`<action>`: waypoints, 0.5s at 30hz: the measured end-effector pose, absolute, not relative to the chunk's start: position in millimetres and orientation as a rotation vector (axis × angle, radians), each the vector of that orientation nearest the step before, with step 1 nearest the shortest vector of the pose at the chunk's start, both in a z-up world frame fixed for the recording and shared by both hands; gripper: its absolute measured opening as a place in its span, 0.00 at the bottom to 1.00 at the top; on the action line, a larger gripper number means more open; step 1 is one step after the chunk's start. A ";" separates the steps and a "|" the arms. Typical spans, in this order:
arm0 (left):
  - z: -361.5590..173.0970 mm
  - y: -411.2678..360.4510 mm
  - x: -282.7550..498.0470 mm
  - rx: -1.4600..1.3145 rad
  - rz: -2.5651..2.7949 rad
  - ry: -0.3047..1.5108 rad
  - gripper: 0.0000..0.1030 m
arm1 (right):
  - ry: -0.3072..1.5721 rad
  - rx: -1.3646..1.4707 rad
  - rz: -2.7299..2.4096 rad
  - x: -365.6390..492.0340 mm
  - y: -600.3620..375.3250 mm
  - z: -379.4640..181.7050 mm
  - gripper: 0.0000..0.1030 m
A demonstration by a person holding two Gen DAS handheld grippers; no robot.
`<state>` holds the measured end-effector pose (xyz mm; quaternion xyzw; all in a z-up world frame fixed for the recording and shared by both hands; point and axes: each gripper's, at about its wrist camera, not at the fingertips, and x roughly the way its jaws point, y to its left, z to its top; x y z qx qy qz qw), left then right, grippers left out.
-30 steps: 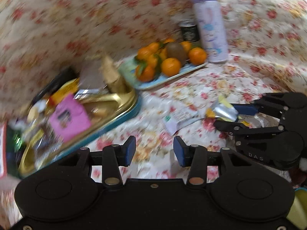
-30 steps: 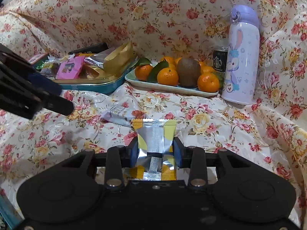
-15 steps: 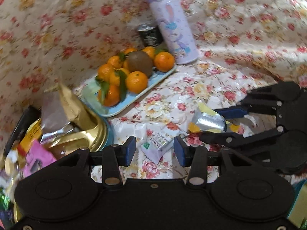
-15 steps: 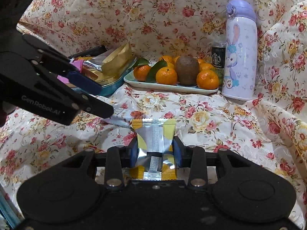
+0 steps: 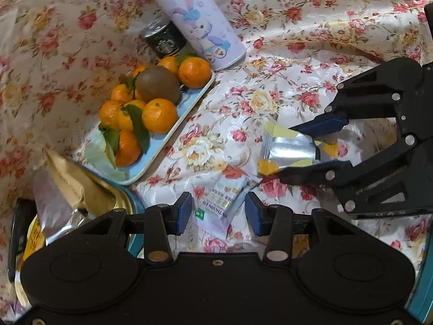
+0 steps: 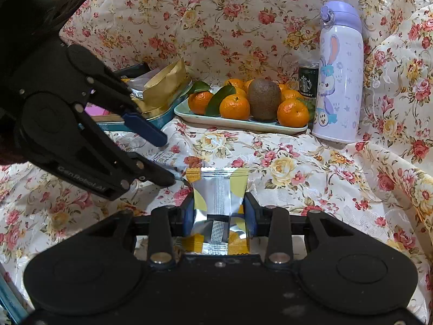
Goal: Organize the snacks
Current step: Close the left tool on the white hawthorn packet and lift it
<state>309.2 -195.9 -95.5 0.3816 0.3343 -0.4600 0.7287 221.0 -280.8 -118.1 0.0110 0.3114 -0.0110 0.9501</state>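
My right gripper (image 6: 219, 216) squeezes a shiny silver and yellow snack packet (image 6: 217, 205). The two pads press on its sides, so the packet stands up between them and does not flop. I think I hold it like this so I can carry it over to the tin.

My left gripper (image 5: 218, 212) is released, with a gap between its pads and nothing pinched. It points down at a small white and purple snack packet (image 5: 220, 203) that lies flat on the flowery cloth (image 5: 297, 62). The packet sits right between the two pads, but I cannot tell if they touch it. I line the gap up over the packet so that I can close on it.

The gold tin (image 6: 155, 113) with the blue rim sits at the left, next to the fruit. It is already full of other wrapped snacks, like a gold bag (image 6: 165, 84) and a pink packet (image 6: 96, 109). I think that is where both loose packets belong.

The blue tray (image 6: 238, 124) holds oranges (image 6: 234, 107) and a brown kiwi (image 6: 263, 98), all bunched together. A purple bunny bottle (image 6: 338, 75) stands upright beside the tray, and a dark coffee can (image 6: 308, 81) stands close behind. They stay out of my way at the back.

The two packets lie very close, so my grippers could bump.
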 end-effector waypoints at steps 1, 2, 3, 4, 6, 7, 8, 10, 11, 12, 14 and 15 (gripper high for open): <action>-95.4 -197.6 311.1 0.840 -1.025 0.746 0.51 | 0.633 0.023 -0.022 221.0 -281.2 -118.1 0.37; -95.7 -199.2 312.8 0.840 -1.033 0.754 0.51 | 0.633 0.024 -0.022 221.1 -281.5 -118.2 0.37; -96.2 -200.2 314.6 0.834 -1.037 0.764 0.51 | 0.633 0.025 -0.022 221.1 -281.7 -118.2 0.37; -96.2 -200.3 316.6 0.817 -1.045 0.781 0.45 | 0.633 0.024 -0.022 221.3 -281.7 -118.3 0.37; -95.3 -198.5 319.7 0.763 -1.045 0.818 0.42 | 0.633 0.018 -0.025 221.5 -281.0 -118.5 0.37; -94.9 -197.5 320.1 0.736 -1.024 0.825 0.38 | 0.633 0.018 -0.025 221.4 -281.0 -118.6 0.37; -94.5 -195.4 319.6 0.709 -0.994 0.831 0.37 | 0.633 0.019 -0.025 221.1 -281.3 -118.6 0.37; -92.8 -188.9 315.7 0.651 -0.908 0.840 0.31 | 0.633 0.018 -0.025 221.1 -281.2 -118.5 0.37; -91.6 -184.2 313.3 0.619 -0.856 0.847 0.31 | 0.633 0.017 -0.025 221.0 -281.2 -118.5 0.37; -89.8 -179.7 310.9 0.591 -0.818 0.852 0.31 | 0.633 0.018 -0.024 221.1 -281.5 -118.4 0.37; -86.3 -167.8 306.2 0.537 -0.714 0.872 0.28 | 0.633 0.019 -0.024 221.3 -281.9 -118.3 0.37; -84.5 -161.3 305.9 0.506 -0.674 0.889 0.26 | 0.633 0.018 -0.024 221.3 -281.9 -118.3 0.37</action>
